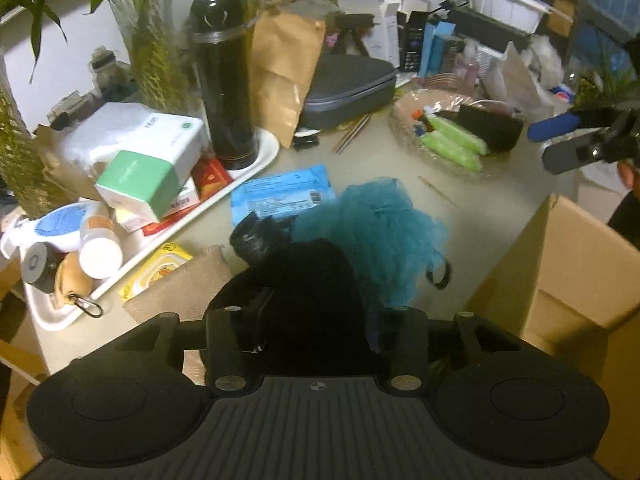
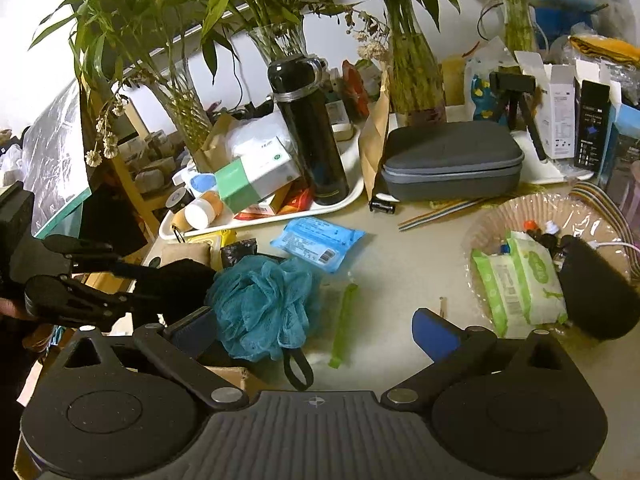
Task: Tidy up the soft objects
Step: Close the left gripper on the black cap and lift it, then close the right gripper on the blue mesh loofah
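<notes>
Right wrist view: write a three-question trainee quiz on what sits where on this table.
1. True or false: the black flask stands upright on the white tray.
2. Fill in: the right gripper, beside the teal mesh pouf, has its fingers ___.
3. Which lies in the wrapped basket?
A. green-and-white wipes packs
B. the black flask
C. the teal mesh pouf

Key: 1 true; 2 open; 3 A.
</notes>
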A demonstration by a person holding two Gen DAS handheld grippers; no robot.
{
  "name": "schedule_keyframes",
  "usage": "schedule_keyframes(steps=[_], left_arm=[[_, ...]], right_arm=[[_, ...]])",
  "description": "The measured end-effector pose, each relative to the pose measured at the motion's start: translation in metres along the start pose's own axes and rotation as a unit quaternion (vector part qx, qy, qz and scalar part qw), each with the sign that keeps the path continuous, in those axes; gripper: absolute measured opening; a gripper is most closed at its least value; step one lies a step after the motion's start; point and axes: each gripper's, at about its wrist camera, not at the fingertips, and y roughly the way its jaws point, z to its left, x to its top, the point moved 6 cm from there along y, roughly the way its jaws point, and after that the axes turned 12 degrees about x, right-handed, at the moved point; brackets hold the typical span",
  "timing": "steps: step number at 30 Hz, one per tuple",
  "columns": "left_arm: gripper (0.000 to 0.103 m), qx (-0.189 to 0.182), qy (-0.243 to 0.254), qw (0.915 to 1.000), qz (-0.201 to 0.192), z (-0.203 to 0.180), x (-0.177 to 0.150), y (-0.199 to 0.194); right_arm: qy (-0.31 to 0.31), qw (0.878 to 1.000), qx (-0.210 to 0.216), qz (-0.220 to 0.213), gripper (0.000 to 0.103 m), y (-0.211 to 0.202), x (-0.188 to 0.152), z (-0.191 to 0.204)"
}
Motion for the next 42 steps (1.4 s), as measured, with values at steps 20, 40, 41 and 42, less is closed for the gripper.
schedule_keyframes(steps=[20, 40, 41, 42], left_arm=[[0.024, 0.089, -0.111, 0.9827, -0.119, 0.026, -0.007, -0.072], [0.024, 0.166, -0.207, 0.9376, -0.225, 0.056, -0.02, -0.122], [0.024, 0.167, -0.21, 0.9362, -0.227, 0.057, -0.02, -0.122], [0.024, 0.169, -0.213, 0.9351, -0.228, 0.059, -0.021, -0.123]], right_arm=[[-0.039, 0.998, 0.038, -0.007, 0.103, 0.002, 0.02, 0.023], [-0.12, 0.983, 0.097, 0.096, 0.1, 0.068, 0.032, 0.038], [-0.116, 0.983, 0.101, 0.104, 0.099, 0.073, 0.032, 0.037], [-0.114, 0.982, 0.106, 0.112, 0.095, 0.078, 0.033, 0.036]])
